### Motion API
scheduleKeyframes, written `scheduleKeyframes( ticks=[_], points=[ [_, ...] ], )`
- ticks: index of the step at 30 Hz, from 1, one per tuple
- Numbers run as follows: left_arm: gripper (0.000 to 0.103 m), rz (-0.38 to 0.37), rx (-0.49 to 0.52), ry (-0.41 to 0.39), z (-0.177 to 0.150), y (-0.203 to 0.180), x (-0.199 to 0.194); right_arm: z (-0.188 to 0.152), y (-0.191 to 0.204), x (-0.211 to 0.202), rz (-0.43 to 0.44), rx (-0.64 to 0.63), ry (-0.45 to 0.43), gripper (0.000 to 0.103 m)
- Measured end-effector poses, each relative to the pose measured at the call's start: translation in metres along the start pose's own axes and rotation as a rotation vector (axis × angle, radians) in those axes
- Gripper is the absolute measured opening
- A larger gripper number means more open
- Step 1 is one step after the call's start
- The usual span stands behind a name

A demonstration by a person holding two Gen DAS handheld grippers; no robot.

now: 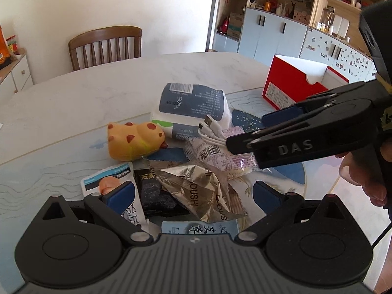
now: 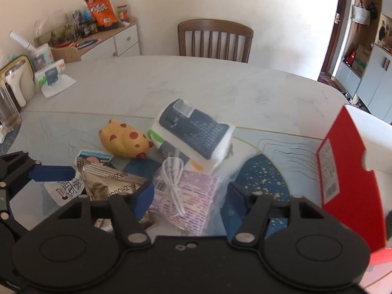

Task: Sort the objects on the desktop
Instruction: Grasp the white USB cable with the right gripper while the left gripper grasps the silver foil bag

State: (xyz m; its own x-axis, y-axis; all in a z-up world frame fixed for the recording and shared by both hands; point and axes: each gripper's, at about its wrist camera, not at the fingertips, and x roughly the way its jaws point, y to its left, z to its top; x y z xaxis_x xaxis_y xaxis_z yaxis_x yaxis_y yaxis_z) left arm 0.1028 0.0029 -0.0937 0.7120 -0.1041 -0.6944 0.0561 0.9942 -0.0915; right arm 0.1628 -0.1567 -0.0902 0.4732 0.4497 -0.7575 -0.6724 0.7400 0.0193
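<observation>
A heap of objects lies on the table: an orange spotted toy (image 1: 134,140) (image 2: 125,142), a dark blue tissue pack (image 1: 193,103) (image 2: 196,127), a coiled white USB cable (image 1: 210,132) (image 2: 174,183) on a pink-printed clear packet (image 1: 220,155) (image 2: 188,201), a gold foil snack bag (image 1: 193,186) (image 2: 110,186) and a white sachet (image 1: 115,178). My left gripper (image 1: 193,193) is open, its jaws straddling the foil bag. My right gripper (image 2: 188,198) (image 1: 247,132) is open over the pink packet and cable.
An open red box (image 1: 291,83) (image 2: 343,161) stands at the right. A wooden chair (image 1: 105,46) (image 2: 215,40) is behind the table (image 1: 98,90). A glass (image 2: 7,107) and tissue packs (image 2: 49,76) sit far left. Cabinets (image 1: 281,29) line the back right.
</observation>
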Motion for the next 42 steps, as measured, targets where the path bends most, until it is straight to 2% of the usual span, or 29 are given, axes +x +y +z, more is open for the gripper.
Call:
scheduleKeyframes(
  ticks=[9, 18, 20, 27, 34, 42],
  points=[
    [0.099, -0.007, 0.018, -0.004, -0.002, -0.003, 0.011, 0.004, 0.013, 0.016, -0.008, -0.030, 0.028, 0.049],
    [0.079, 0.000, 0.020, 0.003, -0.003, 0.000, 0.015, 0.002, 0.019, 0.020, -0.039, -0.068, 0.032, 0.033],
    [0.073, 0.005, 0.024, -0.001, -0.003, 0.000, 0.014, 0.002, 0.019, 0.020, -0.046, -0.070, 0.028, 0.025],
    [0.060, 0.004, -0.011, 0.008, 0.002, 0.004, 0.012, 0.003, 0.016, 0.019, -0.063, -0.057, 0.024, 0.011],
    [0.050, -0.020, -0.070, 0.020, 0.007, 0.012, 0.011, 0.004, 0.010, 0.014, -0.051, -0.020, 0.017, 0.010],
    [0.048, -0.029, -0.110, 0.031, 0.012, 0.015, 0.008, 0.003, 0.001, 0.001, -0.044, 0.026, 0.007, 0.010]
  ],
)
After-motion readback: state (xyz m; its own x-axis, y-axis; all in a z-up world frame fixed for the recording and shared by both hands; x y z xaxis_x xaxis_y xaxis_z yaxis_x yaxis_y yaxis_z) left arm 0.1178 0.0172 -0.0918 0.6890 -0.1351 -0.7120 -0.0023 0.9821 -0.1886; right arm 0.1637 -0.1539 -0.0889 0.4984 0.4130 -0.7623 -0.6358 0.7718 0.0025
